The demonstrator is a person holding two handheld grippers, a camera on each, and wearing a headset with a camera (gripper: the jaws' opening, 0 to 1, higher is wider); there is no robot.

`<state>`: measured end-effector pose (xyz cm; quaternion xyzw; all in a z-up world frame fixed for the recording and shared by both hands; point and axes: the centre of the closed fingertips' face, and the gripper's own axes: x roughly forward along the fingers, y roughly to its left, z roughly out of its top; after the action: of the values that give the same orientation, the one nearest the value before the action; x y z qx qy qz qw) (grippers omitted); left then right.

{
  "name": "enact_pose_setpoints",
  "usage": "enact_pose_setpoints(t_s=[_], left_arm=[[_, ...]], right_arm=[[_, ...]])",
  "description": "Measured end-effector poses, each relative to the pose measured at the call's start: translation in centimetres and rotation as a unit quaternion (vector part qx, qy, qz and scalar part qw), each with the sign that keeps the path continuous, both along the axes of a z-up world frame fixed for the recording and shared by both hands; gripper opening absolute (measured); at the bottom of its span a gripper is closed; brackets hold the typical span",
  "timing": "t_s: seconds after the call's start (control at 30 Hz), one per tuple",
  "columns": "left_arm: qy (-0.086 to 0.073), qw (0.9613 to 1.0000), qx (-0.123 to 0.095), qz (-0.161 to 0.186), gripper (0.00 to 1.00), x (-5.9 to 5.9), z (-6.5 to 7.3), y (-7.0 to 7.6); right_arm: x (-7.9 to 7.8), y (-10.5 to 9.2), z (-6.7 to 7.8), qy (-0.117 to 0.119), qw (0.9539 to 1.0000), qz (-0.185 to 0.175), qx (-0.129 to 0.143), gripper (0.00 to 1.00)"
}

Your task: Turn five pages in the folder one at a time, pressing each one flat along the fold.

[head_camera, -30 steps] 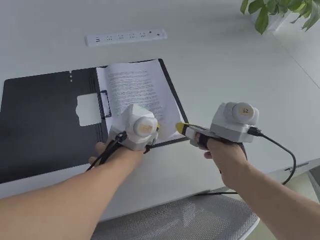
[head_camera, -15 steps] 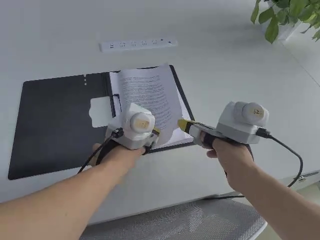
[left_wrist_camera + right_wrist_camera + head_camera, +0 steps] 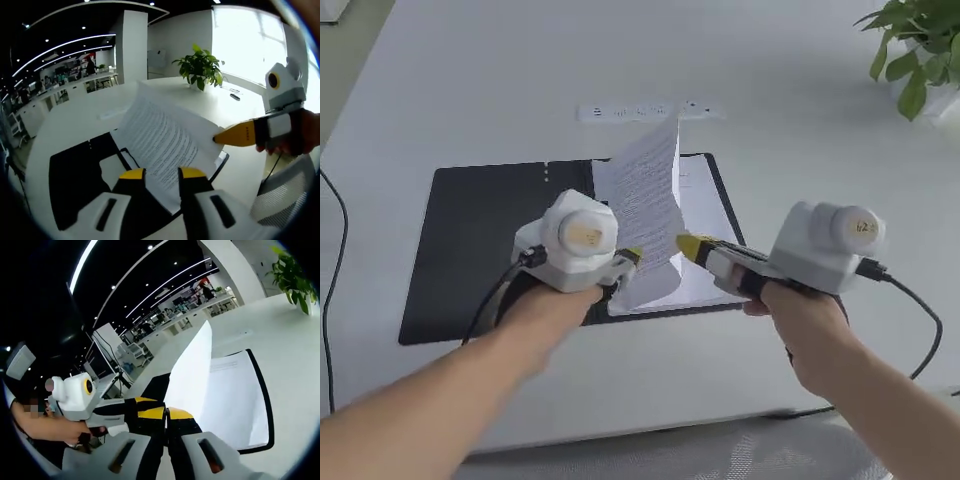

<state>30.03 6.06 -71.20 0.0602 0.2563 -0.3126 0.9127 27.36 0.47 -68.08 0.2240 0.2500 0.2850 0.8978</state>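
Observation:
The black folder (image 3: 480, 250) lies open on the white table. One printed page (image 3: 645, 200) stands up nearly on edge above the stack of pages (image 3: 705, 215) on the folder's right half. My right gripper (image 3: 685, 247) is shut on the page's outer edge, and in its own view the sheet (image 3: 192, 370) rises straight from its closed tips (image 3: 166, 413). My left gripper (image 3: 628, 262) sits at the page's lower edge by the fold. Its jaws (image 3: 162, 174) stand slightly open with the sheet (image 3: 160, 140) running between them.
A white power strip (image 3: 650, 110) lies behind the folder. A potted plant (image 3: 920, 50) stands at the far right. A black cable (image 3: 920, 310) trails from the right gripper over the table's near edge.
The page has risen from lying flat to standing nearly upright, lifted at its outer edge by the right gripper. The left gripper stays at the page's lower edge. The head camera has shifted.

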Motion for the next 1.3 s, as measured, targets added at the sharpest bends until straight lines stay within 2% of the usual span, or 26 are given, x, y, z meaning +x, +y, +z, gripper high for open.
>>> enact_pose_setpoints(t_s=[0.07,0.17,0.3,0.4,0.57,0.73,0.97,1.03,1.3], left_arm=[[0.003,1.0000,0.000,0.005,0.25,-0.5,0.5,1.3],[-0.004,0.9999,-0.005,0.015,0.27,-1.0,1.4,3.3],[-0.012,0.9993,-0.012,0.035,0.27,-1.5,2.5,6.3],[-0.015,0.9987,-0.011,0.047,0.28,-1.9,2.7,8.3],[-0.018,0.9967,-0.009,0.079,0.28,-2.5,2.9,12.6],[-0.016,0.9944,-0.014,0.104,0.26,-3.0,2.7,15.9],[-0.009,0.9916,-0.015,0.128,0.26,-3.7,1.9,18.8],[-0.009,0.9913,-0.015,0.131,0.26,-3.8,1.8,19.2],[0.003,0.9896,-0.016,0.143,0.25,-3.7,0.7,20.2]], right_arm=[[-0.1,1.4,0.4,-0.005,0.9999,0.013,0.003,0.00],[-0.1,3.4,0.7,-0.009,0.9995,0.030,0.006,0.00],[0.0,6.3,0.7,-0.011,0.9985,0.054,0.003,0.00],[0.0,8.1,0.5,-0.012,0.9976,0.068,-0.002,0.00],[0.4,11.5,-1.1,-0.002,0.9959,0.089,-0.017,0.00],[0.7,14.3,-2.7,0.012,0.9941,0.105,-0.026,0.00],[0.9,17.9,-5.2,0.032,0.9897,0.133,-0.043,0.00],[0.8,18.6,-6.3,0.042,0.9876,0.141,-0.054,0.00],[0.8,20.0,-8.6,0.062,0.9835,0.154,-0.070,0.00]])
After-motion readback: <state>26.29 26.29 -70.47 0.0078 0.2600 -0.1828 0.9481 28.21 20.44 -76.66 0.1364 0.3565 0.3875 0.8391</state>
